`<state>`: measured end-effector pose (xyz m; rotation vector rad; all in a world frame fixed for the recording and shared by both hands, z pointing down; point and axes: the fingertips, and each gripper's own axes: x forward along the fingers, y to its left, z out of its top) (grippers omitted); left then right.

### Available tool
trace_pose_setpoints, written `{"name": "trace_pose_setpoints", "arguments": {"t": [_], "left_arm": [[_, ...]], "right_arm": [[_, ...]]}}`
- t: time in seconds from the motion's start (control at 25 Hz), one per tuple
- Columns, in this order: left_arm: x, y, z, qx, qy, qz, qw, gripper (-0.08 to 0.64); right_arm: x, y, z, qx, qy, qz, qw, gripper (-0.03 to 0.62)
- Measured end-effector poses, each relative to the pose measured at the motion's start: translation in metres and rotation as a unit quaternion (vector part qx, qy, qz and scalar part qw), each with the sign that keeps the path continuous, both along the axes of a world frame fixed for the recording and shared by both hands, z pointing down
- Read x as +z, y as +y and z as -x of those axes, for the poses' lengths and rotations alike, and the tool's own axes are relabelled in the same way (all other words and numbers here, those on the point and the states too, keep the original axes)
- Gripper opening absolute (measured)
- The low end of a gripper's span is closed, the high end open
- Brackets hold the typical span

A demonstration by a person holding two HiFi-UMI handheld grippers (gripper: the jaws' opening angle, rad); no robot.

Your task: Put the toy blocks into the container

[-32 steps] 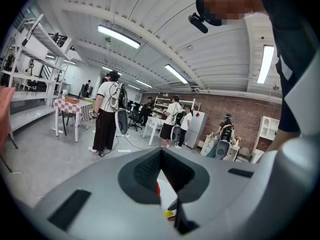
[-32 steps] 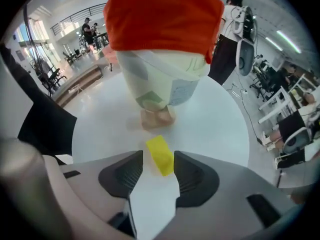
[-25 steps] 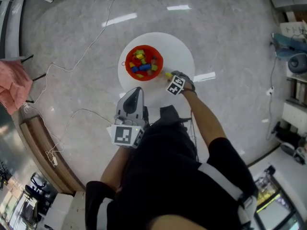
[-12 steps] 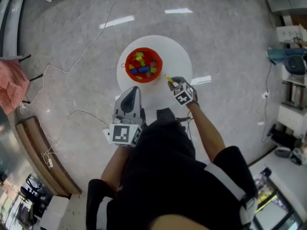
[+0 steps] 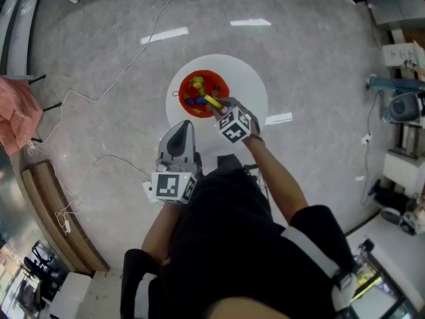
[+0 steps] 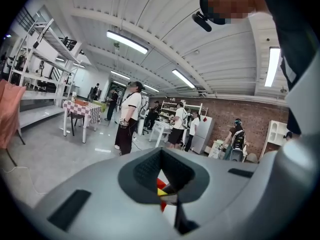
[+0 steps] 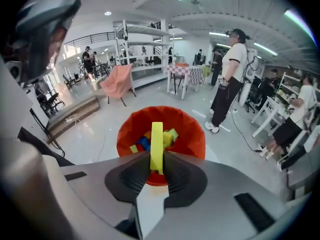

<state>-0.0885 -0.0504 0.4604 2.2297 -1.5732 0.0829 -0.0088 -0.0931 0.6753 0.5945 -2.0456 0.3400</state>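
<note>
Yellow block (image 7: pixel 156 144) hangs pinched in the right gripper (image 7: pixel 157 166) over the red container (image 7: pixel 192 134), ready to drop; left gripper (image 6: pixel 161 156) idles, jaws together.

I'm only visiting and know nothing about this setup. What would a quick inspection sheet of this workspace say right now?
Surface: round white table on a grey floor.
Job's things: red container on the table, holding coloured blocks; a yellow block is held above it.
Clutter: nothing seen.
Grippers: right gripper shut on the yellow block; left gripper shut, empty, held short of the table.
Cables: thin cables trail over the floor left of the table.
Surroundings: people standing, a pink chair, shelving.
</note>
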Motion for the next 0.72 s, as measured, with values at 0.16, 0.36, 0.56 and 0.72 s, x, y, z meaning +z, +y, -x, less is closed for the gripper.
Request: {"name": "trace_pose_setpoints", "arguments": {"t": [0.16,0.36,0.56,0.72], "left_arm": [[0.001,0.004,0.007,-0.005,0.002,0.001,1.0000,-0.009],[0.005,0.005,0.013,-0.011,0.004,0.004,0.9999,-0.009],[0.006,0.005,0.015,-0.011,0.006,0.002,0.9999,-0.009],[0.012,0.007,0.016,-0.012,0.003,0.013,0.9998,-0.009]], "right_arm": [[0.021,-0.003,0.012,0.005,0.014,0.023,1.000,0.067],[-0.002,-0.003,0.014,0.001,-0.022,0.005,1.000,0.103],[-0.033,0.006,-0.033,0.024,-0.048,-0.027,0.998,0.080],[0.018,0.037,-0.060,0.000,-0.014,0.026,1.000,-0.003]]}}
